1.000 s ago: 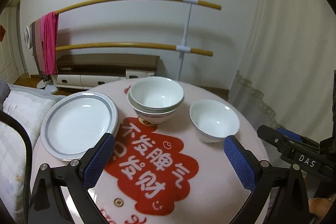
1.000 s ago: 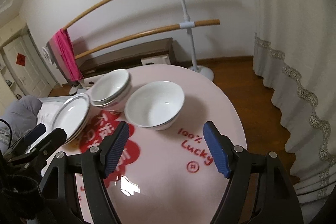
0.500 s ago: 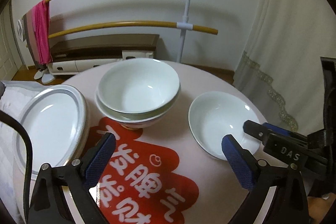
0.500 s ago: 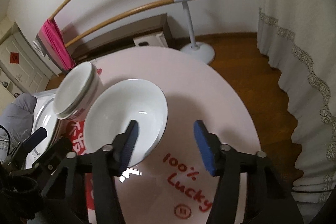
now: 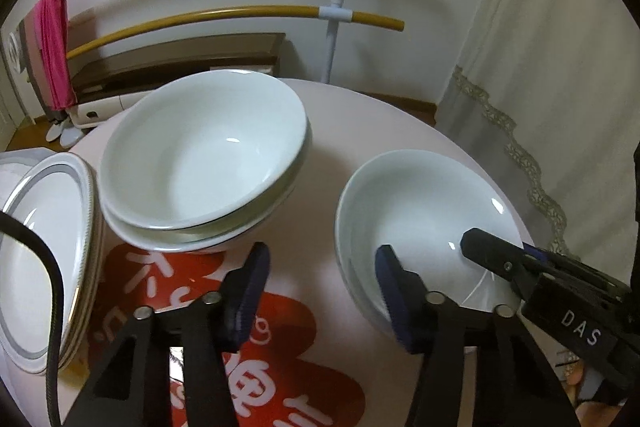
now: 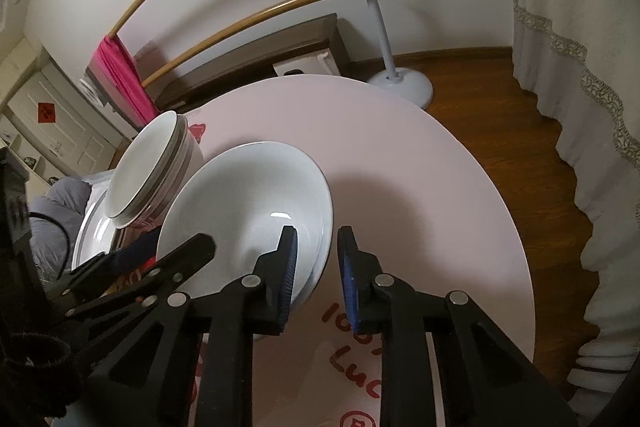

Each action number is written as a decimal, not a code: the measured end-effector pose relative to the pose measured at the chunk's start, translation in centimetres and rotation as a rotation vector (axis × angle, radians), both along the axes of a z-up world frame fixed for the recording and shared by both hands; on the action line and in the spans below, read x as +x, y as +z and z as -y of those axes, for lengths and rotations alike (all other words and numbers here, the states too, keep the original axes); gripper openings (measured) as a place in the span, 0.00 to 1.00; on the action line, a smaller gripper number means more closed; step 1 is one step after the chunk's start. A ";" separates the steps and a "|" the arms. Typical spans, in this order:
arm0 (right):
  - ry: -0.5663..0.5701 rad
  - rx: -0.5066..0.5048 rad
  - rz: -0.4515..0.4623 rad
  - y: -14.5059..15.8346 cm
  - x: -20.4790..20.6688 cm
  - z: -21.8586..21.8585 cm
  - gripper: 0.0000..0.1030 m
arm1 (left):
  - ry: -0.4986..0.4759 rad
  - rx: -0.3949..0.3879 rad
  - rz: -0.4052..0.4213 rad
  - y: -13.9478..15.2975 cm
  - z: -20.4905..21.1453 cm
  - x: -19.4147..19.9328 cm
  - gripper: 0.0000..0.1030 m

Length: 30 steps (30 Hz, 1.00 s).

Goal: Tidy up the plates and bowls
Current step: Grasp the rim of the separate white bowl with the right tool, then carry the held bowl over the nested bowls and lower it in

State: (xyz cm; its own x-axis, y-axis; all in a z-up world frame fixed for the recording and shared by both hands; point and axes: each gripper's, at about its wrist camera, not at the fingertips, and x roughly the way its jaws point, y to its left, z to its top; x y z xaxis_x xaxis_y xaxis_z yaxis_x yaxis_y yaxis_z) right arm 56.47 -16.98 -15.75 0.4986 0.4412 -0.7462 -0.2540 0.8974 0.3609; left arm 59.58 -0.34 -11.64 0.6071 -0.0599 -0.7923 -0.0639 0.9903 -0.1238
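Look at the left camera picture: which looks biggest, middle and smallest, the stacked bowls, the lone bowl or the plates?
1. Stacked bowls: they look biggest.
2. Lone bowl: a bit smaller.
3. Plates: unsure. They are cut off at the picture's edge and bent by the lens, so they may really be widest.

Dim, soft indoor light, small glints inside the bowls (image 5: 424, 223), heavy fisheye bending and black corners, little blur.

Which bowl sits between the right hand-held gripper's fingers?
The lone bowl, standing by itself on the table, apart from the stacked bowls. The closing right hand-held gripper straddles its near rim.
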 end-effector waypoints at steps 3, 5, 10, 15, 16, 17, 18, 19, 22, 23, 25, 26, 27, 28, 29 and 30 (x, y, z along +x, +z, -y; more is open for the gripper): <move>0.002 0.005 0.000 0.0 0.2 0.0 0.17 | -0.021 -0.005 0.001 0.1 0.2 0.7 0.30; 0.004 0.003 0.000 0.0 0.3 -0.1 0.16 | -0.038 -0.007 -0.002 -0.1 0.2 1.1 0.24; -0.009 -0.004 0.003 0.0 0.1 -0.2 0.13 | -0.064 -0.006 -0.009 -0.2 0.0 1.8 0.16; -0.019 -0.017 -0.004 0.1 -0.4 -0.2 0.11 | -0.090 -0.008 0.012 0.1 0.0 1.2 0.14; -0.020 -0.012 -0.005 0.2 -0.6 -0.1 0.11 | -0.092 -0.013 0.015 0.2 -0.1 0.8 0.14; -0.022 -0.009 -0.002 0.4 -0.8 0.0 0.11 | -0.095 -0.016 0.019 0.4 -0.3 0.4 0.13; -0.023 -0.012 0.004 0.7 -1.0 -0.1 0.11 | -0.096 -0.018 0.025 0.7 -0.4 -0.1 0.13; -0.024 -0.015 0.012 1.1 -1.4 -0.1 0.11 | -0.097 -0.023 0.036 1.1 -0.6 -0.5 0.14; -0.021 -0.024 0.049 2.9 -2.4 -0.6 0.11 | -0.097 -0.046 0.066 2.3 -1.5 -1.7 0.13; -0.019 -0.028 0.064 3.5 -2.8 -0.8 0.11 | -0.097 -0.053 0.080 2.8 -1.9 -2.1 0.13; -0.013 -0.037 0.098 4.9 -3.6 -1.4 0.11 | -0.090 -0.064 0.110 3.9 -2.9 -3.0 0.13; -0.009 -0.040 0.112 5.5 -3.8 -1.7 0.11 | -0.083 -0.070 0.129 4.4 -3.2 -3.6 0.13; -0.003 -0.042 0.128 6.2 -4.0 -2.2 0.11 | -0.076 -0.078 0.142 4.9 -3.8 -4.0 0.13; 0.002 -0.043 0.139 6.7 -4.2 -2.6 0.11 | -0.072 -0.083 0.150 5.1 -4.3 -4.2 0.13; 0.009 -0.044 0.152 7.3 -4.4 -3.1 0.11 | -0.065 -0.089 0.162 5.6 -5.1 -4.5 0.13; 0.014 -0.045 0.160 7.6 -4.5 -3.6 0.11 | -0.060 -0.093 0.170 5.8 -5.7 -4.8 0.13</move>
State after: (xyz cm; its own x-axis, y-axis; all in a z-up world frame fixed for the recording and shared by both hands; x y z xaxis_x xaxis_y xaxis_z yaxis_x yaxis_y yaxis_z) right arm 51.99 -13.39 -8.13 0.6068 0.4170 -0.6767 -0.3174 0.9076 0.2746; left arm 54.83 5.37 -5.82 0.7249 -0.1683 -0.6679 0.0243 0.9753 -0.2194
